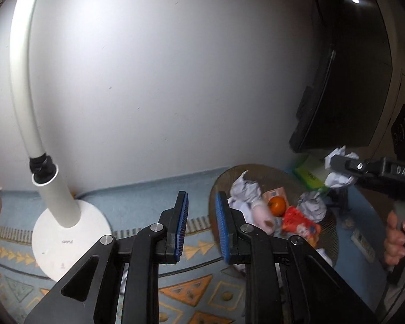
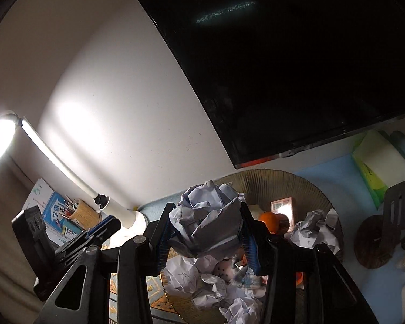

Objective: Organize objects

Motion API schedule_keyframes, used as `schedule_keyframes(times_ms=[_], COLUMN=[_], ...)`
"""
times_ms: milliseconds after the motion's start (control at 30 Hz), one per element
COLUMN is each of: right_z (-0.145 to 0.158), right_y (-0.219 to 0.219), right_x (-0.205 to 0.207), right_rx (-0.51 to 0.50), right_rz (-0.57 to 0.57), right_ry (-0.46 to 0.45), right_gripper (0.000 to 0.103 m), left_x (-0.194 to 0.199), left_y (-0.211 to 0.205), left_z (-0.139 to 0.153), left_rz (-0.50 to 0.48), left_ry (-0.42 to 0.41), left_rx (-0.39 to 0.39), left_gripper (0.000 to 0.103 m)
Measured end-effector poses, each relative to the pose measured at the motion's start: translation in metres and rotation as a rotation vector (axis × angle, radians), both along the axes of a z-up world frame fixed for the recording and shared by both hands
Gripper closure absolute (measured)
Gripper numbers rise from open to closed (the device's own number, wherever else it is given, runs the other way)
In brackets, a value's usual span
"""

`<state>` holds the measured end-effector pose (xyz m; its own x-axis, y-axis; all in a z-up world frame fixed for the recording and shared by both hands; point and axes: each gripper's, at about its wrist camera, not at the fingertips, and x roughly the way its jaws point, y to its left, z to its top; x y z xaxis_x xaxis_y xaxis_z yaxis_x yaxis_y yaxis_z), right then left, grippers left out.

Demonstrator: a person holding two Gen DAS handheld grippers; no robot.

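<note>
Now right gripper (image 2: 206, 232) jaws pinch one paper ball (image 2: 206, 221); left gripper (image 1: 201, 226) jaws spread, empty.

A home desk corner: a white desk lamp (image 1: 54, 216) left of the tongs on a patterned blue cloth (image 1: 137, 210), a dark monitor (image 2: 283, 67) above them, a pen holder (image 2: 82, 212) with booklets at left, and a tissue box (image 2: 375, 170) to the right.

Patterned blue table mat (image 1: 137, 210) under lamp base (image 1: 67, 240), basket (image 1: 334, 232).
</note>
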<state>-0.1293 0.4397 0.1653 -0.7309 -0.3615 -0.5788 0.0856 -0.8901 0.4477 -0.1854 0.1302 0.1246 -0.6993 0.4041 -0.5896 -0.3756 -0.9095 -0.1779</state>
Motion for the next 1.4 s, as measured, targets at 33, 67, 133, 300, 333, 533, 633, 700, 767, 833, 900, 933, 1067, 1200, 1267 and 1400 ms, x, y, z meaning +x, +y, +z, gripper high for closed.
schedule_keyframes(times_ms=[33, 67, 133, 300, 333, 533, 633, 700, 767, 833, 900, 933, 1067, 1200, 1267, 1400], right_z=[-0.004, -0.008, -0.015, -0.023, -0.025, -0.030, -0.031, -0.032, -0.033, -0.037, -0.039, -0.039, -0.028, 0.010, 0.025, 0.033], right_y=[-0.002, -0.005, -0.014, -0.041, -0.043, -0.038, -0.032, -0.030, -0.027, -0.025, -0.025, -0.025, -0.012, 0.005, 0.013, 0.026], right_x=[-0.001, -0.003, -0.005, -0.006, -0.005, -0.001, 0.001, 0.001, 0.001, 0.001, 0.003, 0.004, 0.007, 0.011, 0.014, 0.009], right_rx=[-0.016, -0.035, -0.066, -0.054, -0.058, -0.047, -0.040, -0.042, -0.052, -0.065, -0.077, -0.079, -0.122, -0.095, -0.076, -0.053], right_rz=[0.007, 0.016, 0.042, 0.091, 0.100, 0.093, 0.090, 0.086, 0.080, 0.070, 0.067, 0.066, 0.044, 0.006, -0.013, -0.046], right_ry=[-0.003, -0.008, -0.014, -0.027, -0.032, -0.053, -0.058, -0.058, -0.062, -0.071, -0.074, -0.072, -0.048, 0.031, 0.063, 0.064], right_gripper=[0.059, 0.059, 0.059, 0.058, 0.058, 0.058, 0.058, 0.058, 0.058, 0.058, 0.058, 0.058, 0.058, 0.058, 0.058, 0.058], left_x=[-0.002, -0.005, -0.013, -0.009, -0.007, -0.006, -0.017, -0.023, -0.025, -0.021, -0.008, -0.003, 0.005, -0.001, -0.008, -0.029], left_y=[-0.010, -0.019, -0.036, -0.039, -0.031, -0.025, -0.049, -0.057, -0.056, -0.050, -0.053, -0.057, -0.065, -0.031, 0.000, 0.053], left_z=[-0.016, -0.032, -0.067, -0.087, -0.085, -0.094, -0.099, -0.098, -0.096, -0.097, -0.096, -0.094, -0.056, 0.016, 0.042, 0.049], left_rz=[0.011, 0.018, 0.031, -0.006, -0.018, 0.071, 0.158, 0.179, 0.187, 0.164, 0.136, 0.135, 0.113, -0.009, -0.072, -0.145], left_ry=[-0.030, -0.067, -0.175, -0.159, -0.151, -0.121, -0.131, -0.136, -0.128, -0.116, -0.101, -0.104, -0.084, 0.019, 0.060, 0.058], left_rx=[-0.045, -0.080, -0.111, -0.068, -0.091, -0.188, -0.120, -0.091, -0.110, -0.143, -0.123, -0.091, 0.060, 0.104, 0.108, 0.090], left_gripper=[0.068, 0.063, 0.061, 0.017, 0.009, 0.011, 0.012, 0.033, 0.050, 0.052, 0.052, 0.052, 0.052, 0.051, 0.051, 0.051])
